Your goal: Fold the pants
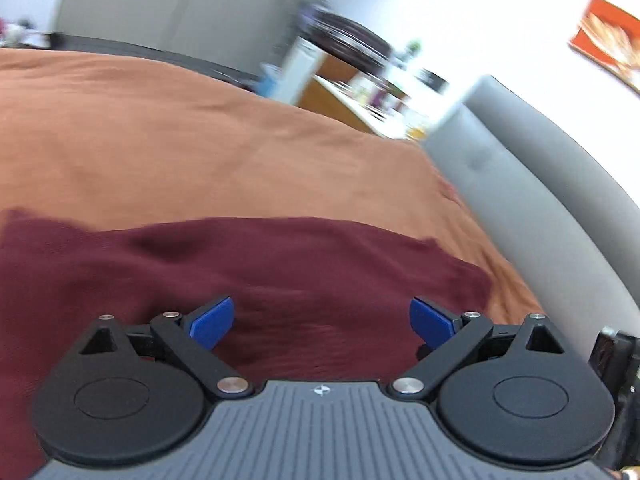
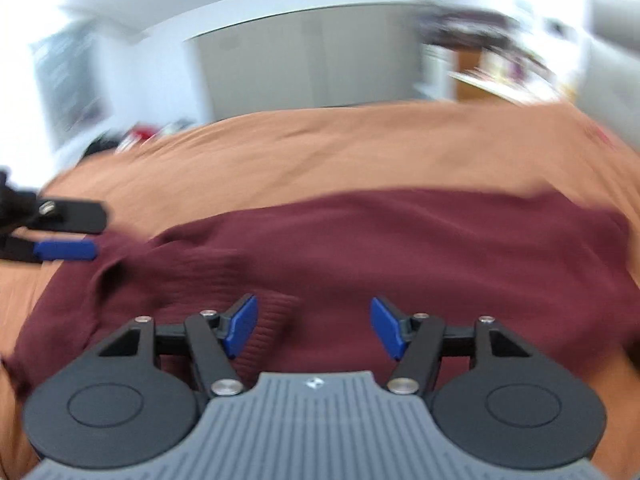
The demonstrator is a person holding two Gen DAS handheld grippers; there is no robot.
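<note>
Dark maroon pants [image 1: 280,264] lie spread across an orange-brown bedspread [image 1: 180,132]. My left gripper [image 1: 322,320] hovers just over the near part of the cloth, its blue pads [image 1: 212,322] wide apart with nothing pinched between them. In the right wrist view the same pants [image 2: 380,240] fill the middle, with a ribbed band [image 2: 276,320] close to my right gripper [image 2: 314,324]. That gripper is open above the fabric, which its pads do not press. The left gripper [image 2: 84,232] also shows at the left edge, beside the garment's rumpled end.
A grey padded headboard [image 1: 520,208] runs along the bed's right side. Beyond the bed stand grey wardrobe doors [image 2: 312,60] and a cluttered wooden desk [image 1: 360,100]. An orange picture [image 1: 608,40] hangs on the white wall. Bare bedspread [image 2: 320,148] stretches behind the pants.
</note>
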